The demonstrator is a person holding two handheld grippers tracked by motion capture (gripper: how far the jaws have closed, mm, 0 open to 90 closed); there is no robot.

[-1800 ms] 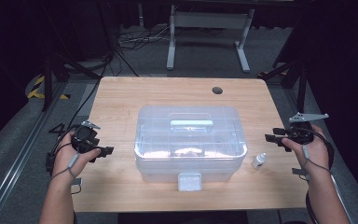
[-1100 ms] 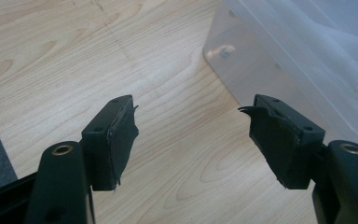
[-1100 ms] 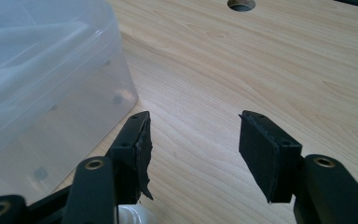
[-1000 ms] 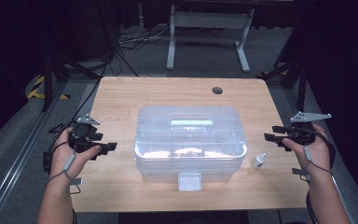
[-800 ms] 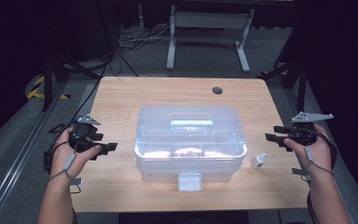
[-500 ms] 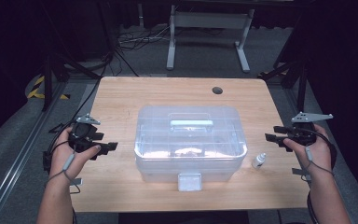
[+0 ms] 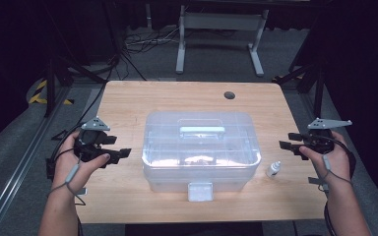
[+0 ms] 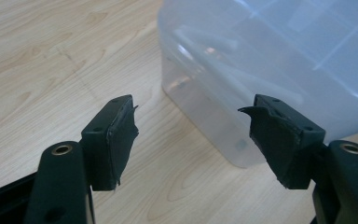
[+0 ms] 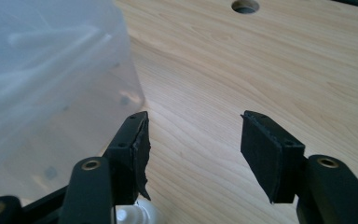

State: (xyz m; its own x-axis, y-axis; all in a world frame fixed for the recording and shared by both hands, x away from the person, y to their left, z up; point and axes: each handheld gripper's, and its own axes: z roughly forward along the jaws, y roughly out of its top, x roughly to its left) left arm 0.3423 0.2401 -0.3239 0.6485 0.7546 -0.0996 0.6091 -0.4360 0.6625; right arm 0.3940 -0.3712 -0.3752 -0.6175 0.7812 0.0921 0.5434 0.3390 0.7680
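At the left edge of the wooden surface (image 7: 128,105), the person's left hand (image 7: 81,162) holds the left tongs (image 7: 120,153), which point to the right, toward the box, and hang just above the wood. In the left gripper view the two black jaws stand wide apart with nothing between them; their dark pads (image 8: 121,140) look torn at the edges, and the left wall of the box rises just behind them. In the middle of the surface stands a clear plastic box (image 7: 201,150) with its lid on. The lid has a pale handle (image 7: 202,130) lying flat on top, and a white latch (image 7: 200,191) hangs on the front wall, on the person's side. Something is inside the box, but through the cloudy plastic I cannot tell what it is. Just beside the right front corner of the box stands a small white bottle (image 7: 273,168), upright and apart from the box wall. Behind the box, near the far edge, there is a round dark hole (image 7: 229,95) in the wood. At the right edge the right hand (image 7: 332,160) holds the right tongs (image 7: 286,141), which point to the left, toward the box. In the right gripper view its jaws are also wide apart and hold nothing; the box wall is at the left of them and the top of the bottle shows at the bottom, below the left jaw. A grey floor (image 7: 10,162) with cables lies around the surface.
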